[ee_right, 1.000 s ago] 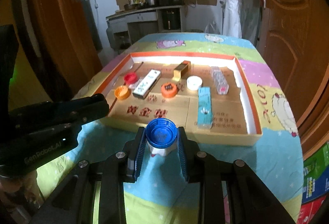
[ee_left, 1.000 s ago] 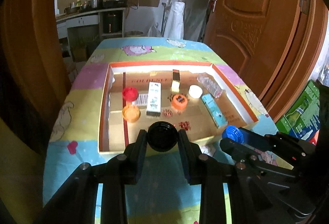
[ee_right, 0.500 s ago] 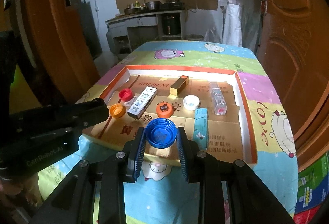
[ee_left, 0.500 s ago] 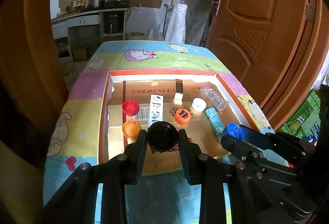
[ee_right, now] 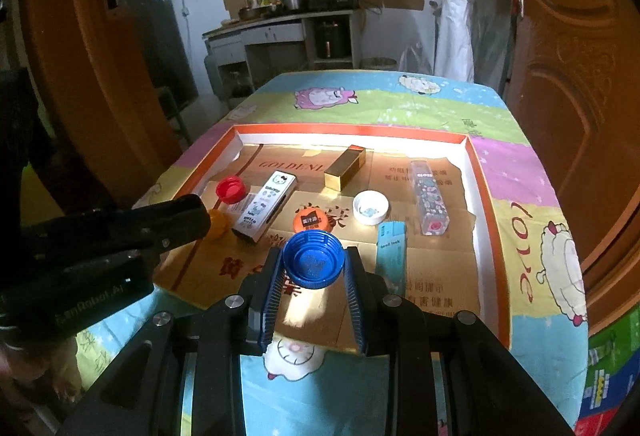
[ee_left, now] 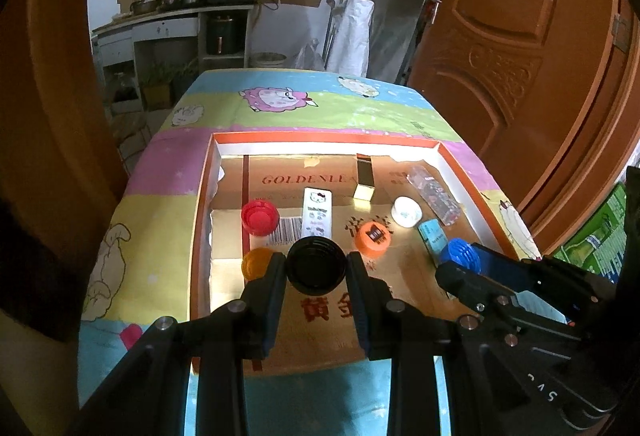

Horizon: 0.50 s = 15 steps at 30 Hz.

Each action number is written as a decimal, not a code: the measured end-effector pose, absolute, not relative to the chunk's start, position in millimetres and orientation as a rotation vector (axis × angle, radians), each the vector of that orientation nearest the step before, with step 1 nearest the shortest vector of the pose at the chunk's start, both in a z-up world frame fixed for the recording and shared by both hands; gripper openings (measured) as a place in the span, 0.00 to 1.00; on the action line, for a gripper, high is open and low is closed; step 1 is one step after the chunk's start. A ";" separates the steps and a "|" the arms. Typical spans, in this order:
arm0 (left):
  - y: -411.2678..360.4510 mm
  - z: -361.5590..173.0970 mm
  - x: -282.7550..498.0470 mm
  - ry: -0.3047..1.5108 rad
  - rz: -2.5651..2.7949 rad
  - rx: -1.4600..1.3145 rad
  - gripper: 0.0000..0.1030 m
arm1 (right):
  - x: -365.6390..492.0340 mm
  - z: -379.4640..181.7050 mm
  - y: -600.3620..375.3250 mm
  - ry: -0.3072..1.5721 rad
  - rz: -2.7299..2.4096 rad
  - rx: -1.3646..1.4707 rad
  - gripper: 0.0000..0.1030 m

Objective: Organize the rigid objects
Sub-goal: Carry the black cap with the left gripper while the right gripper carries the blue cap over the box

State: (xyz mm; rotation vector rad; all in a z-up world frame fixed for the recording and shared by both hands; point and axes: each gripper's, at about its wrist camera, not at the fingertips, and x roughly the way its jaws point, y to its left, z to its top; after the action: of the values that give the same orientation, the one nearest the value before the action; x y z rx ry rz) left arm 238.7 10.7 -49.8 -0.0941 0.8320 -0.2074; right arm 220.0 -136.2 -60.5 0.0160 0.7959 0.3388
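Observation:
My left gripper (ee_left: 317,270) is shut on a black bottle cap (ee_left: 316,267) and hangs over the near part of a shallow cardboard tray (ee_left: 320,142) with an orange rim. My right gripper (ee_right: 314,262) is shut on a blue bottle cap (ee_right: 313,259), also above the tray's near part; in the left wrist view it shows as the blue cap (ee_left: 458,255) at the right. Inside the tray lie a red cap (ee_left: 259,215), an amber cap (ee_left: 258,264), an orange cap (ee_left: 373,236), a white cap (ee_left: 407,211), a white cartoon box (ee_left: 317,210), a gold box (ee_left: 365,178), a clear tube (ee_left: 434,192) and a teal box (ee_left: 432,236).
The tray rests on a table under a bright cartoon cloth (ee_right: 400,100). A brown wooden door (ee_left: 520,36) stands close on the right, and another door panel on the left. A kitchen counter (ee_right: 280,24) with pots is at the back. Green packaging (ee_left: 604,244) lies by the floor at right.
Both grippers have moved forward with their caps, from above the cloth in front of the tray to above the tray's near part. The grips are unchanged.

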 end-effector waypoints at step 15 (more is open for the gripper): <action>17.8 -46.9 293.8 0.839 -0.176 -0.109 0.30 | 259.8 -66.8 -133.3 0.817 0.349 0.009 0.30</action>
State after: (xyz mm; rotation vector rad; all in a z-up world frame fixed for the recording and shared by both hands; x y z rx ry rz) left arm 293.8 17.8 -46.9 -0.1086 0.8390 -0.1755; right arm 259.8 -133.3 -66.8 0.0093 0.8167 0.3495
